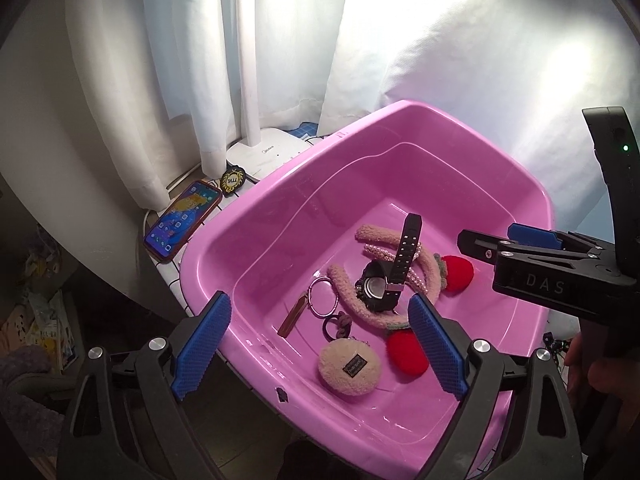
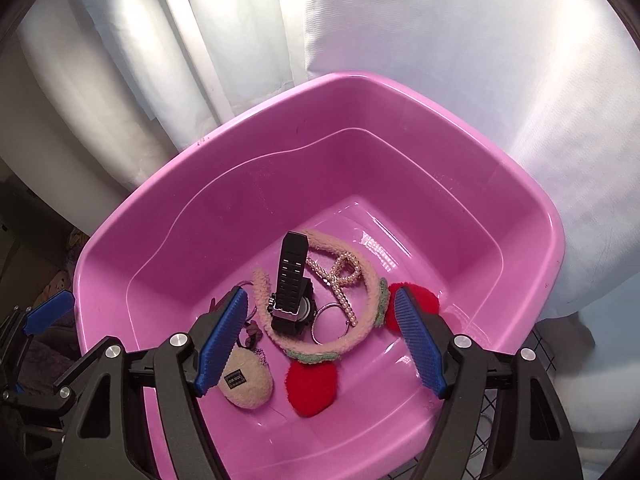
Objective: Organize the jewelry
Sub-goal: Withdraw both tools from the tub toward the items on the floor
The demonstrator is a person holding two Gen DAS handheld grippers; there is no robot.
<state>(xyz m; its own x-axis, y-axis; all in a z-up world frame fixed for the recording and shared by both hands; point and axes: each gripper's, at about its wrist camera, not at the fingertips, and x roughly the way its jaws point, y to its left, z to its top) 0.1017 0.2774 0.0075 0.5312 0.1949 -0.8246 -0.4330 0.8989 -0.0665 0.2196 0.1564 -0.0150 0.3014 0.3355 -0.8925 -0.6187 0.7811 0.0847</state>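
left gripper (image 1: 320, 344): lower centre of the left wrist view, above the near side of the tub; jaws wide apart, nothing between the pads
right gripper (image 2: 320, 340): lower centre of the right wrist view, over the tub; jaws apart, nothing clamped; also seen at the right edge of the left view
tub (image 1: 280, 216): pink plastic basin, fills the middle of both views, holds all the jewelry
watch (image 2: 292, 292): black, centre of the pile, strap sticking upright, inside the headband's curve
headband (image 2: 360, 332): fuzzy beige hoop with red pom-poms at its ends, curves around the watch
pearl piece (image 2: 340, 280): string of pearls lying across the headband, just right of the watch strap
metal ring (image 2: 330, 322): thin hoop beside the watch case
plush pouch (image 1: 349, 366): round, beige, dark label, near wall of the tub, apart from the pile
hair tie (image 1: 338, 322): dark, between pouch and the keyring hoop
phone (image 1: 182, 218): screen lit, on the surface left of the tub
curtain (image 1: 280, 40): white, backlit, behind the tub
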